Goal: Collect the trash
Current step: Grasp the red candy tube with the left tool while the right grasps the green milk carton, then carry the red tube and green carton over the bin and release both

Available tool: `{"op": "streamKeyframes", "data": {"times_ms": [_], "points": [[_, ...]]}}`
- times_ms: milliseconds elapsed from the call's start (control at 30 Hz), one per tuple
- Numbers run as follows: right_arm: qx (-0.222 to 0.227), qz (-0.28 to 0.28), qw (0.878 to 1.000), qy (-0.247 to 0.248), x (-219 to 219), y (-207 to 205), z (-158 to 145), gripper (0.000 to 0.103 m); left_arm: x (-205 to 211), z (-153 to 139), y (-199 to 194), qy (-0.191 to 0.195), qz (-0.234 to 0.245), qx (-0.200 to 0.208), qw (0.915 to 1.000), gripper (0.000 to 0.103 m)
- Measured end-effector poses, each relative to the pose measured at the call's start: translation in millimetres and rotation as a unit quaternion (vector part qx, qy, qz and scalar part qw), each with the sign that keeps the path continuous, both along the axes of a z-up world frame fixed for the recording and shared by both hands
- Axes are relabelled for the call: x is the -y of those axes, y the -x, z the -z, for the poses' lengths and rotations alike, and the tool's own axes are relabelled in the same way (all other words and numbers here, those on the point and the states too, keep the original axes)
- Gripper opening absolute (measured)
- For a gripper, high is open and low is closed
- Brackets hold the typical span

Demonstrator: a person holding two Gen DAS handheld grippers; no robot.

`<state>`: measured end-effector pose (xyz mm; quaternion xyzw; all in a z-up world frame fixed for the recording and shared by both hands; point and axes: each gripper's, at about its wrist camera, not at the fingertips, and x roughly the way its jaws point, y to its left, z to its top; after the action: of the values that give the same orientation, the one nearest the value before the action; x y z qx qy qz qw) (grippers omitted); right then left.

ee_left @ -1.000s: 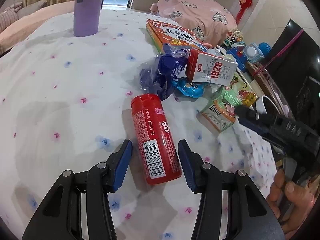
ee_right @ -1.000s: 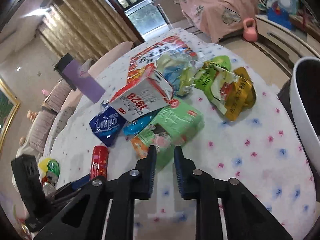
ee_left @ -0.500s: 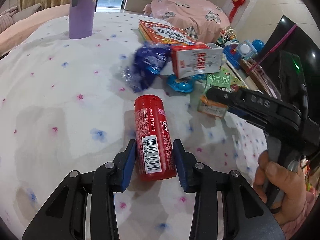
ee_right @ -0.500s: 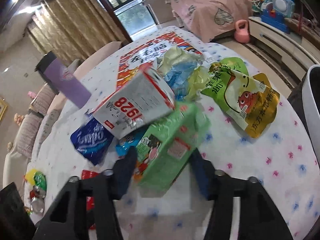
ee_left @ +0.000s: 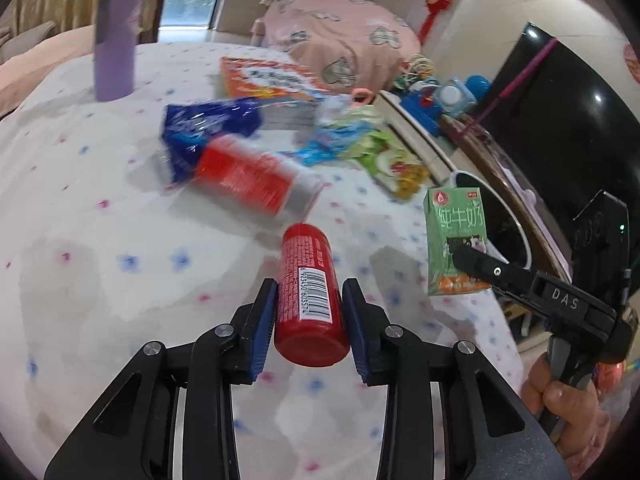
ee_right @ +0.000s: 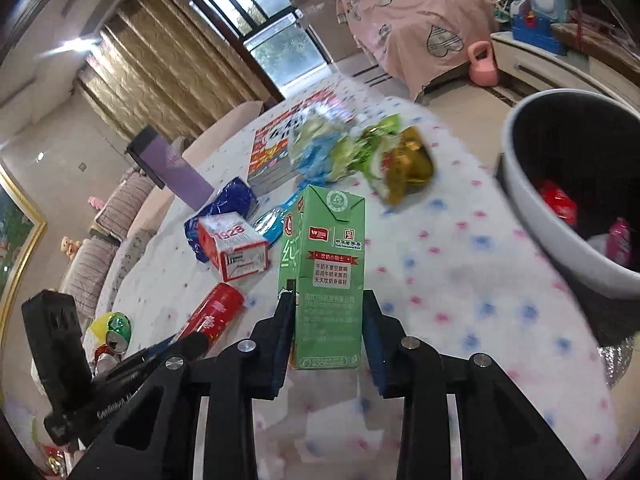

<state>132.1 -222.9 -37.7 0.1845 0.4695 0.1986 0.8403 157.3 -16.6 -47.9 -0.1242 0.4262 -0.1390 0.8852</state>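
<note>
Left gripper [ee_left: 308,312] closing on red can [ee_left: 310,300], lifted clear of tablecloth [ee_left: 100,280]. Right gripper [ee_right: 326,330] closing on green milk carton [ee_right: 326,276] (upright), near trash bin [ee_right: 560,248], presumably for dropping in.

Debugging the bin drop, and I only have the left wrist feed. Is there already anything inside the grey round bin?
Observer: Yes. The right wrist view looks into the grey round bin: a red wrapper and a pink one lie inside.
Operator: Is the green milk carton properly gripped?
Observer: The right hand-held gripper has both pads on the green milk carton, low on its sides, jaws closing.
Operator: Other trash near the left side?
Observer: Crushed cans lie beyond the left hand-held gripper.
</note>
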Motion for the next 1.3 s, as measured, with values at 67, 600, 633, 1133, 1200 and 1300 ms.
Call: {"op": "streamKeyframes", "data": {"times_ms": [67,600,633,1133,1200,1300], "points": [[0.003,0.008,1.000,-0.002,10.8,5.7,-2.2,0.033,11.6,-4.0,2.9,-0.004,0.013,0.007,0.9999,0.032],[0.029,0.076,0.997,-0.009,87.4,42.7,-20.1,0.033,78.5,-29.1,7.9,-0.006,0.075,0.036,0.9965,0.031],[0.031,0.081,0.996,-0.009,91.9,42.1,-21.8,0.033,83.6,-31.4,6.7,-0.007,0.079,0.038,0.9961,0.031],[0.055,0.143,0.988,0.008,154.9,36.4,-35.9,0.033,164.8,-61.3,-17.8,-0.018,0.140,0.073,0.9873,0.031],[0.057,0.147,0.987,0.011,159.5,33.4,-36.2,0.033,173.8,-60.9,-22.0,-0.019,0.145,0.071,0.9867,0.031],[0.056,0.154,0.986,0.015,168.0,30.0,-35.6,0.033,185.2,-61.6,-27.2,-0.022,0.151,0.072,0.9856,0.031]]}}
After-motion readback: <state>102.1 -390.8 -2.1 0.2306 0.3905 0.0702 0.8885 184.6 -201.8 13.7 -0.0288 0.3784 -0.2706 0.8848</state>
